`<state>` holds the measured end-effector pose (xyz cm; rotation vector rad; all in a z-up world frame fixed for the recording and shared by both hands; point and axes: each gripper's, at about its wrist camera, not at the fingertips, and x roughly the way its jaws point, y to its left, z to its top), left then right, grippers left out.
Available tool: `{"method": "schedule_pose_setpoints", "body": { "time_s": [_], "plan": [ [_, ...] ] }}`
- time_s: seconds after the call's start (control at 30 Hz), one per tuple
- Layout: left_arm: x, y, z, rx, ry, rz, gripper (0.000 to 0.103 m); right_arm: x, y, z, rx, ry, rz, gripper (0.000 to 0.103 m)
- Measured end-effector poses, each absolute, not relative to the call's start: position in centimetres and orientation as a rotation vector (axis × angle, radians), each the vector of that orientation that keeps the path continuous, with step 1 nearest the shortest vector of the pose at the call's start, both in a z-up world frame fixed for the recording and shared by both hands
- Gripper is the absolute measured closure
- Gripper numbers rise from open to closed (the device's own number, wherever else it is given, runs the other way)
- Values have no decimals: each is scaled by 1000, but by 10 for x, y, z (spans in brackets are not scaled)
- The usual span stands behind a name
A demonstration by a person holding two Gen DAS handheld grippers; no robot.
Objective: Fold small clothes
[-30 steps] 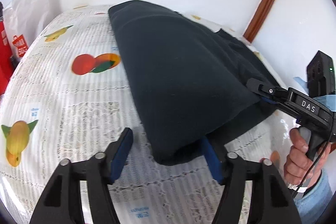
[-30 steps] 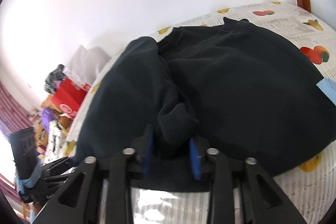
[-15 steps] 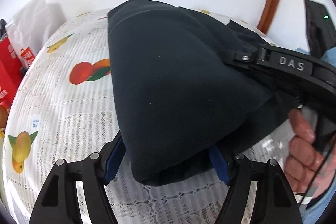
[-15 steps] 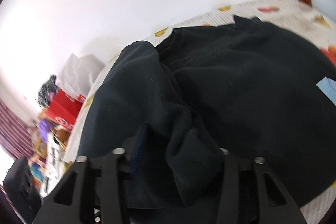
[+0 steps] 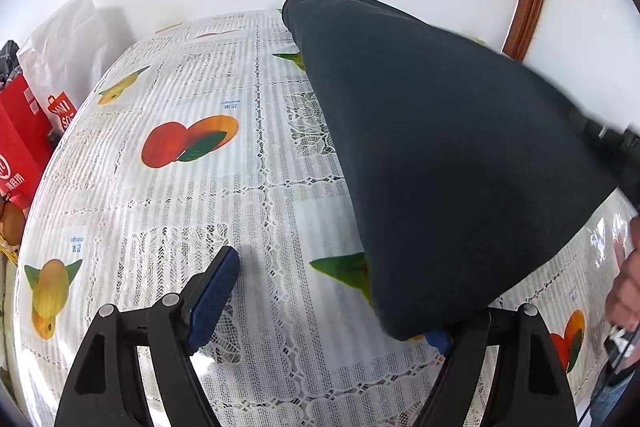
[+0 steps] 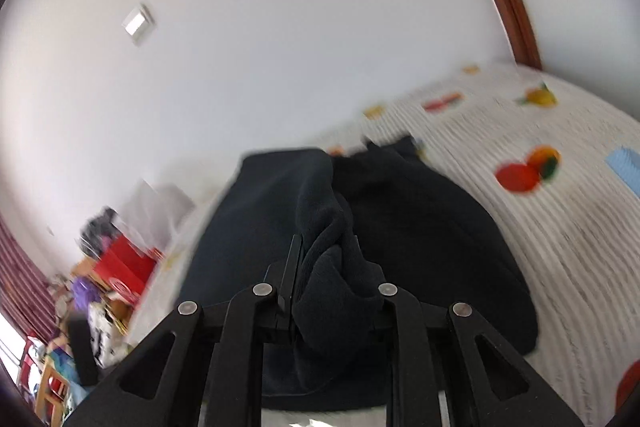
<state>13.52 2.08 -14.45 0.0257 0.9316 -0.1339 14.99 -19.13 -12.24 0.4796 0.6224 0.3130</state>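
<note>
Right gripper [image 6: 324,279] pinching dark garment [image 6: 420,227]

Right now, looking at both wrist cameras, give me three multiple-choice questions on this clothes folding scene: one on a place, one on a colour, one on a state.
1. Where does the dark garment lie?
A. On the fruit-print tablecloth
B. On the floor
C. In the red bag

2. What colour are the pads on the left gripper fingers?
A. Red
B. Blue
C. Yellow

3. How is the right gripper now?
A. Wide open and clear of the cloth
B. Closed on a metal rod
C. Closed on a bunched fold of the garment

Answers:
1 A, the cloth rests on the fruit-patterned cover.
2 B, the left wrist view shows blue pads.
3 C, the right wrist view shows cloth pinched between its fingers, which have just been closing.
</note>
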Motion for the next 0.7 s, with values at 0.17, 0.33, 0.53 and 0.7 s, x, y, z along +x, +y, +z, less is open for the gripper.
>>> {"method": "schedule_pose_setpoints", "body": {
  "time_s": [0.17, 0.33, 0.53, 0.7],
  "plan": [
    [138, 27, -145, -16, 923, -215, 24, 155, -191, -146, 491, 717, 305, 75],
    [143, 8, -139, -3, 914, -273, 24, 167, -193, -144, 534, 753, 344, 57],
    [160, -27, -150, 101, 927, -228, 16, 189, -183, -146, 569, 763, 327, 57],
    [163, -25, -153, 77, 924, -208, 15, 199, -166, -133, 408, 785, 337, 90]
  ]
}}
